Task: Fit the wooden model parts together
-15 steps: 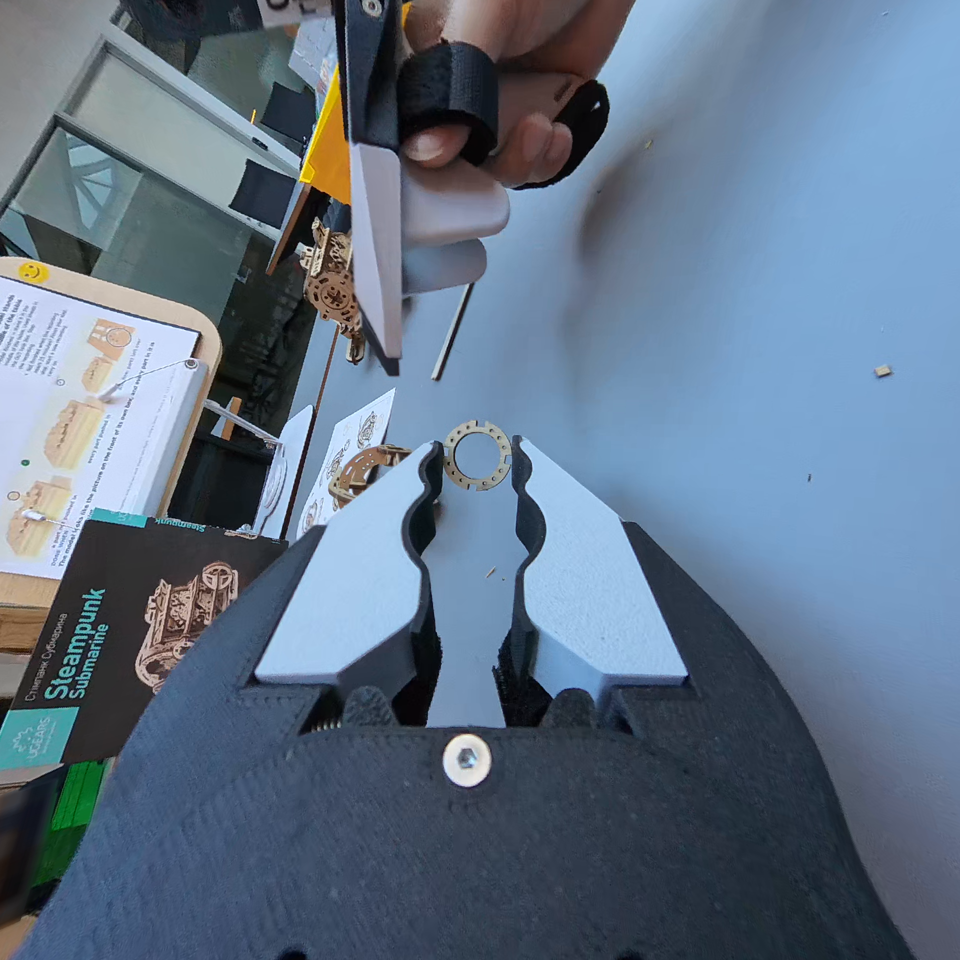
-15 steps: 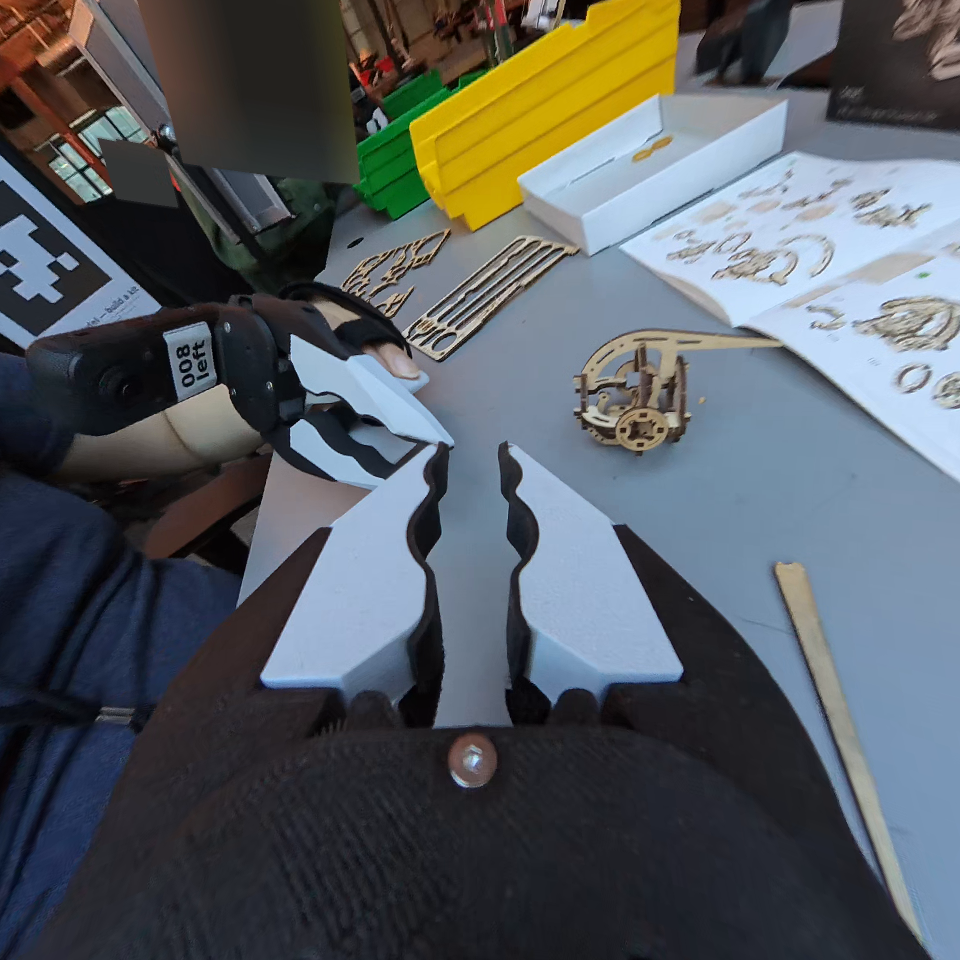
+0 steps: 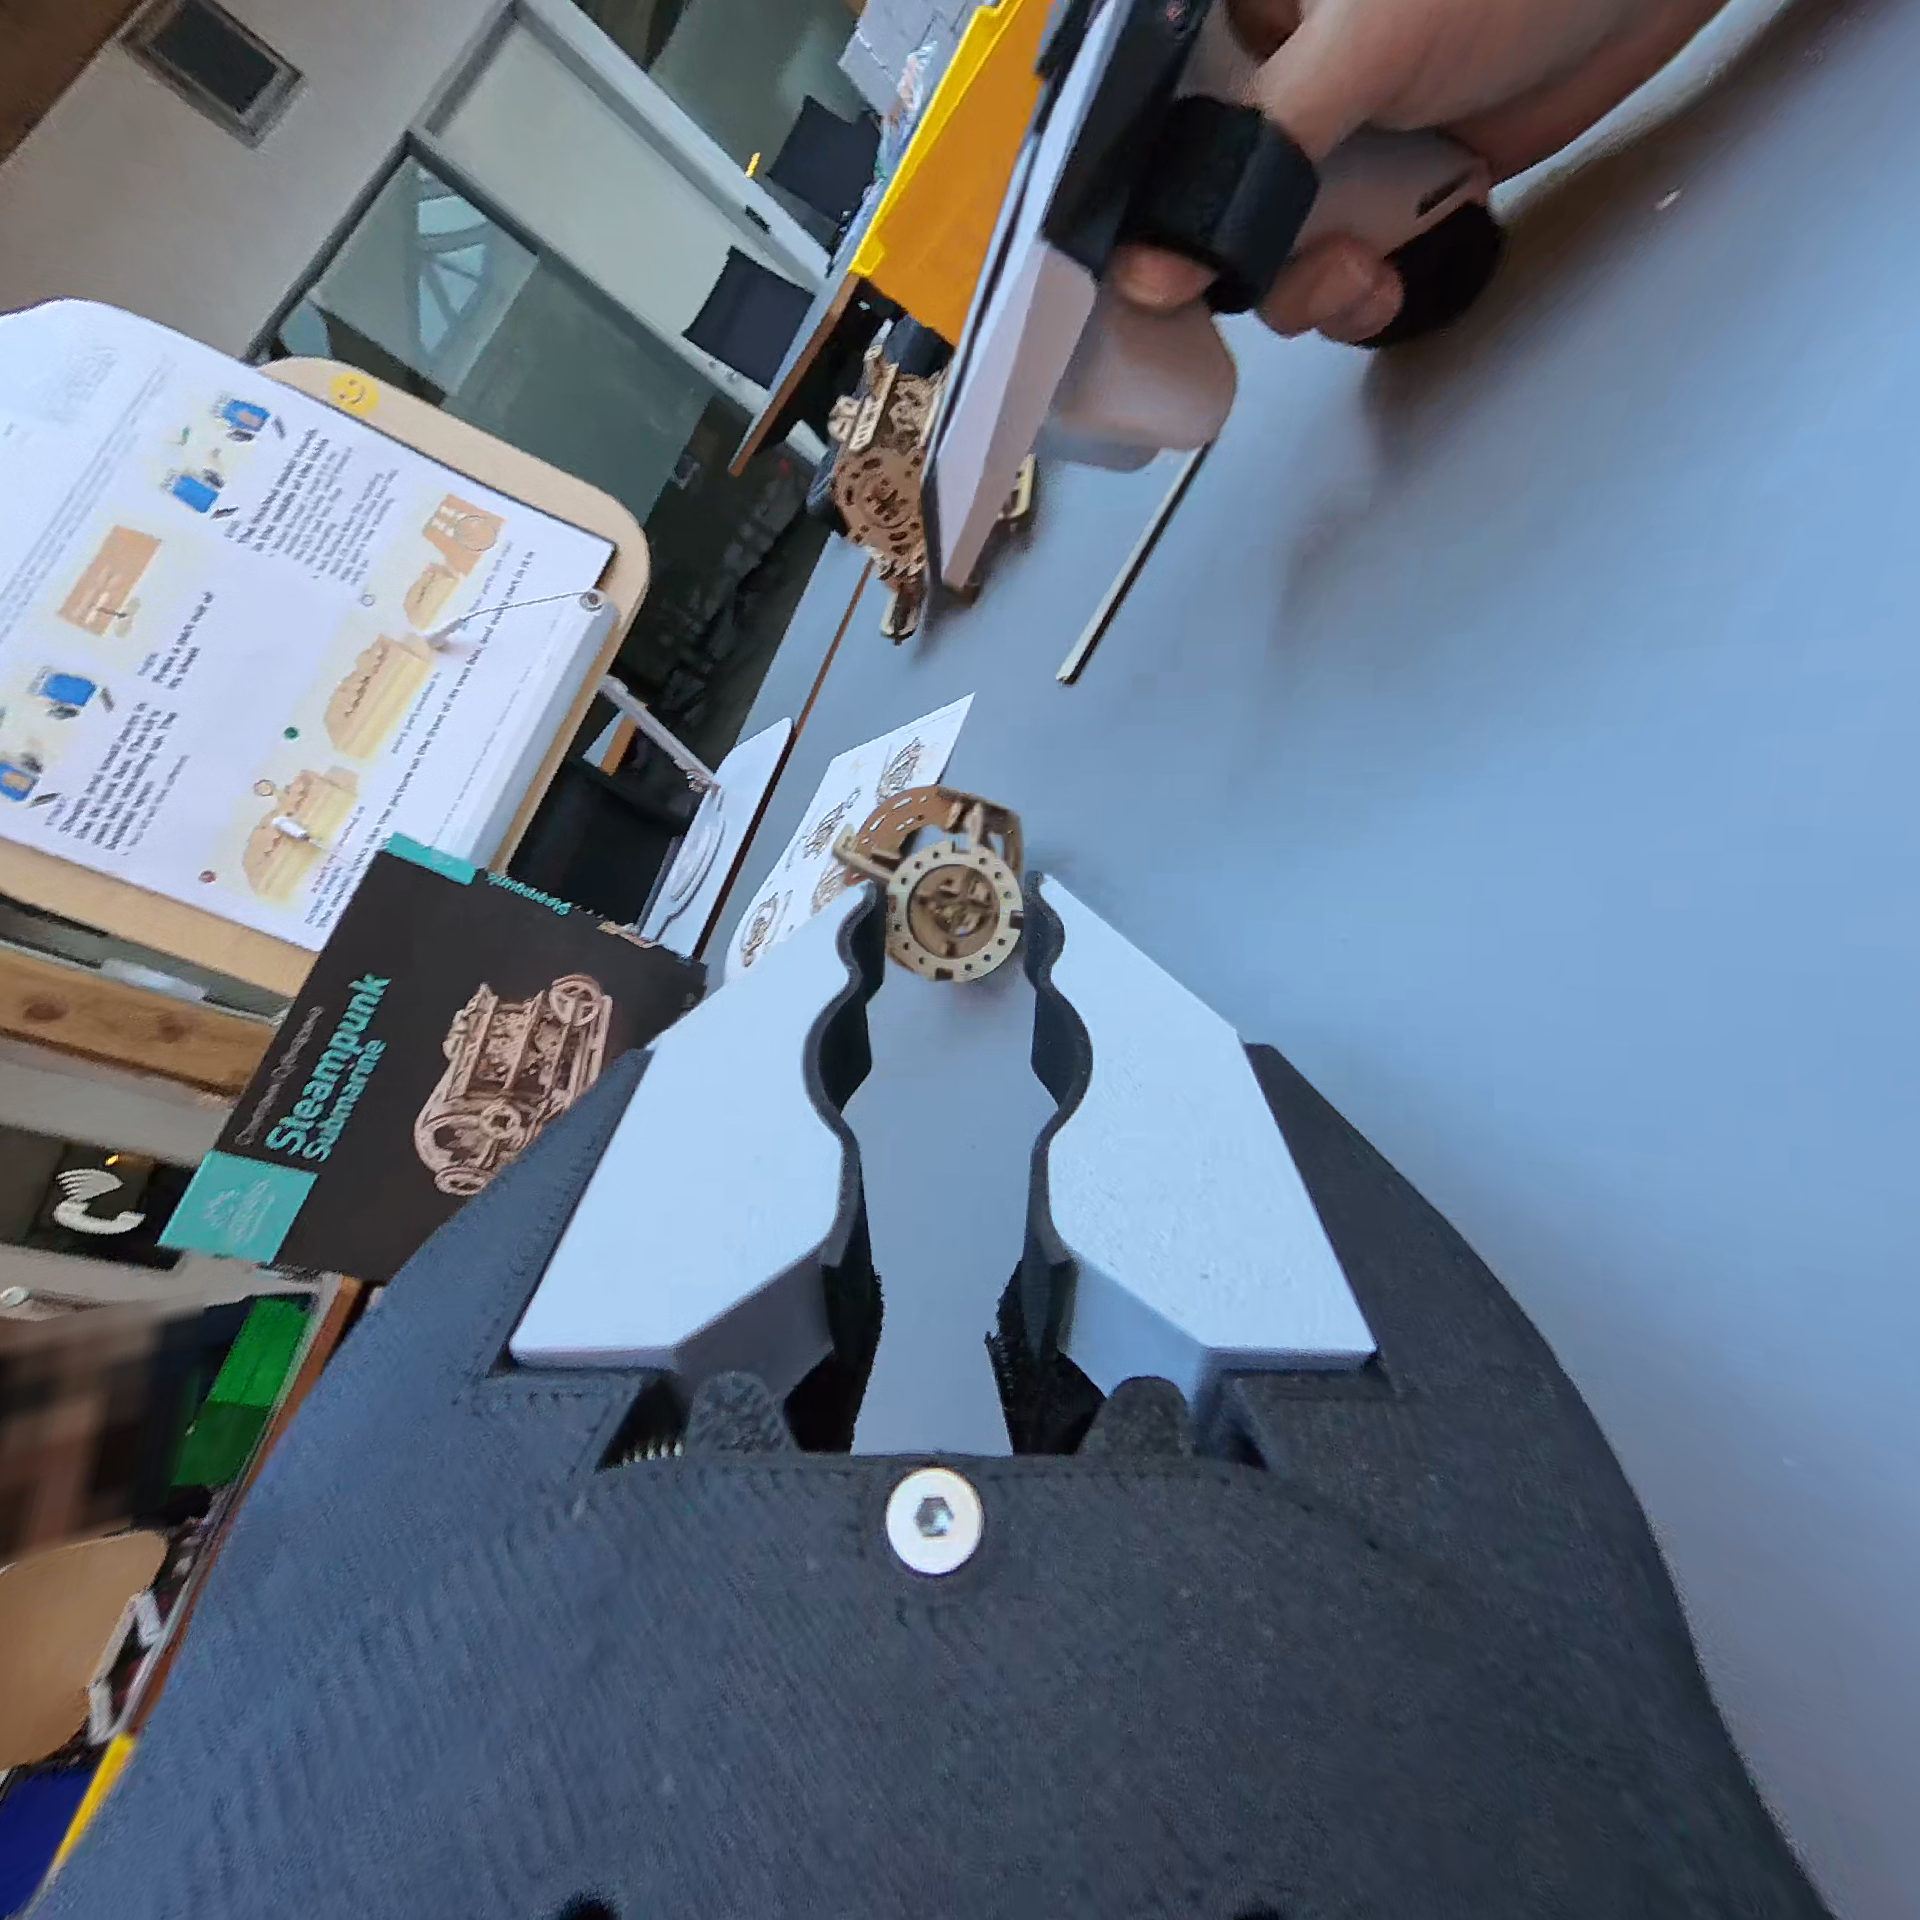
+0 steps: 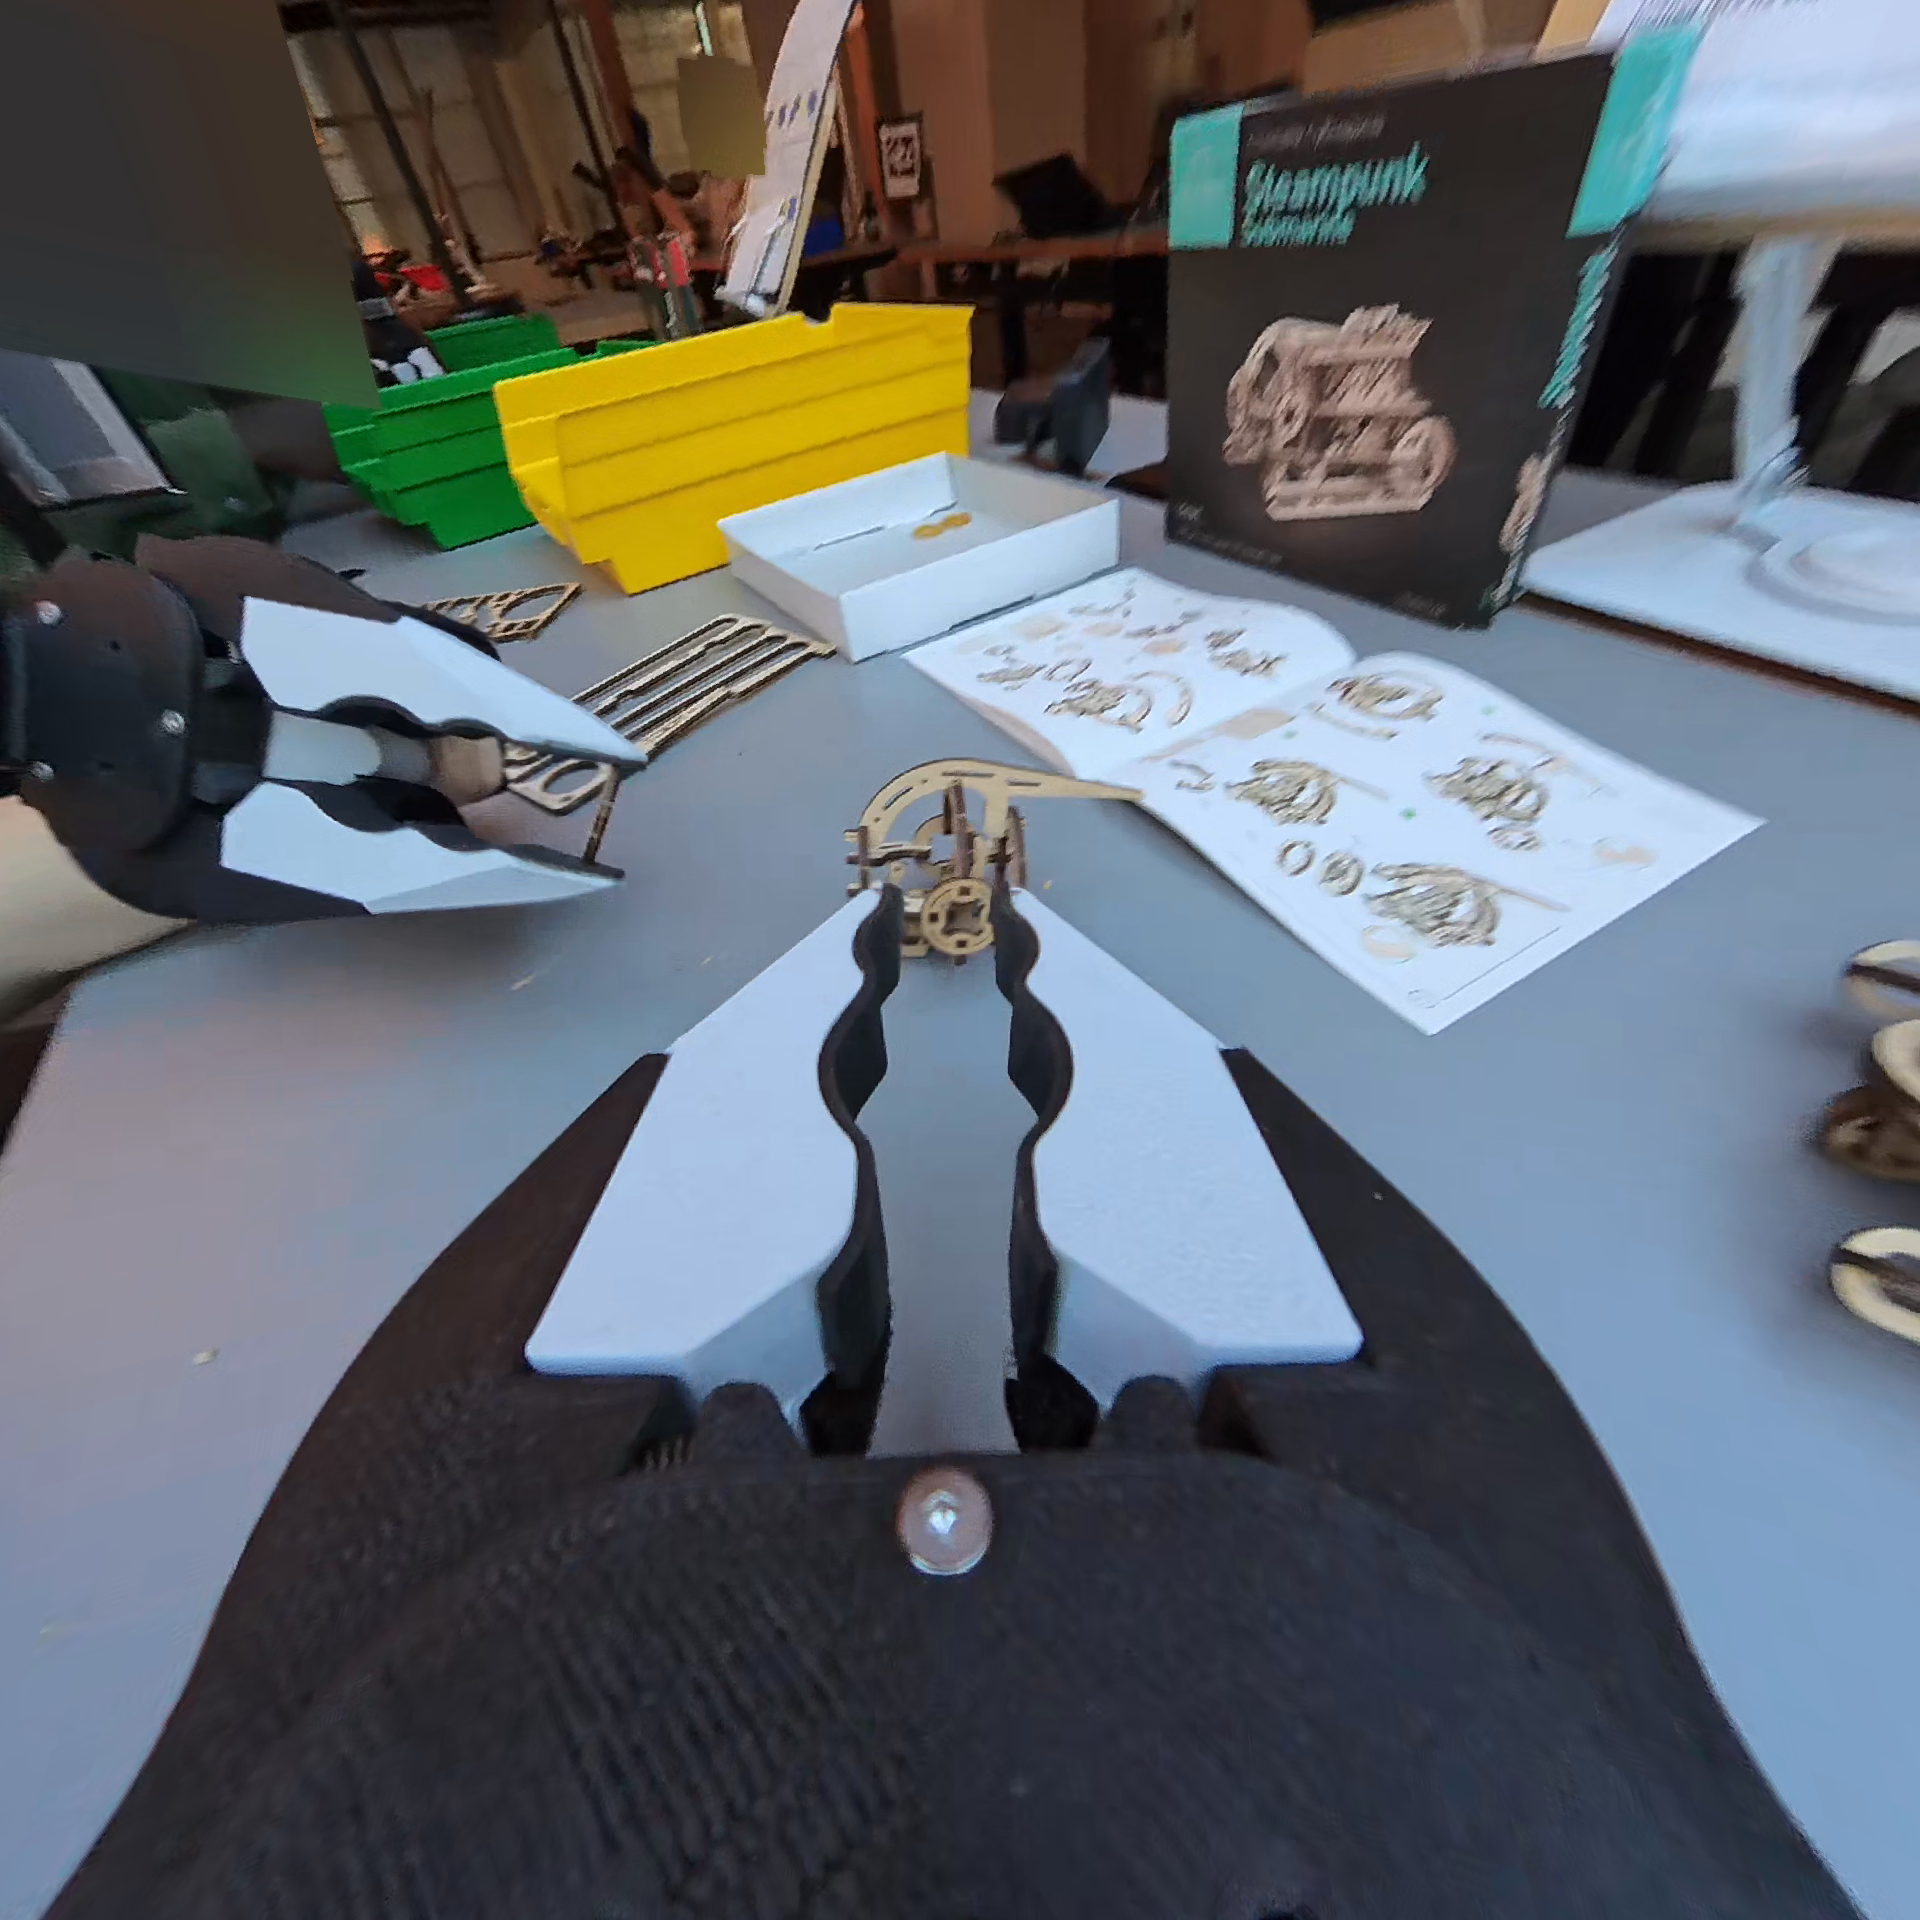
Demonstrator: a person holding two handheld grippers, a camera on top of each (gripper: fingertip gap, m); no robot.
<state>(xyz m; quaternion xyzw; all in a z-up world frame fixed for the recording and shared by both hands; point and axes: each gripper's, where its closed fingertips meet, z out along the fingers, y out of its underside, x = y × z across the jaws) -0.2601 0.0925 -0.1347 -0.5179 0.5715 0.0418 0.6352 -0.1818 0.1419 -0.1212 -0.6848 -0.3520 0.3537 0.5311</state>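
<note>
My left gripper (image 3: 953, 909) is shut on a flat wooden ring (image 3: 951, 920), gripped across its width and held upright above the grey table (image 3: 1507, 935). The small wooden assembly (image 3: 935, 821) stands just beyond the ring. In the right wrist view the left gripper (image 4: 623, 819) comes in from the left with the ring (image 4: 601, 821) seen edge-on. My right gripper (image 4: 948, 904) is open and low over the table. The assembly (image 4: 951, 831) stands just past its tips. The right gripper also shows in the left wrist view (image 3: 961, 566), apart from the assembly.
An open instruction booklet (image 4: 1330, 790) lies right of the assembly. Behind stand a white tray (image 4: 1039, 561), yellow (image 4: 727, 447) and green (image 4: 447, 468) bins and a dark kit box (image 4: 1382, 395). Cut-out sheets (image 4: 686, 665), a thin wooden strip (image 3: 1132, 561) and loose round parts (image 4: 1881, 1132) lie around. Tip to tip, the grippers are about 10 centimetres apart.
My left gripper has carried the ring up close to the small assembly. My right gripper has moved forward, so the assembly now sits just past its tips.
</note>
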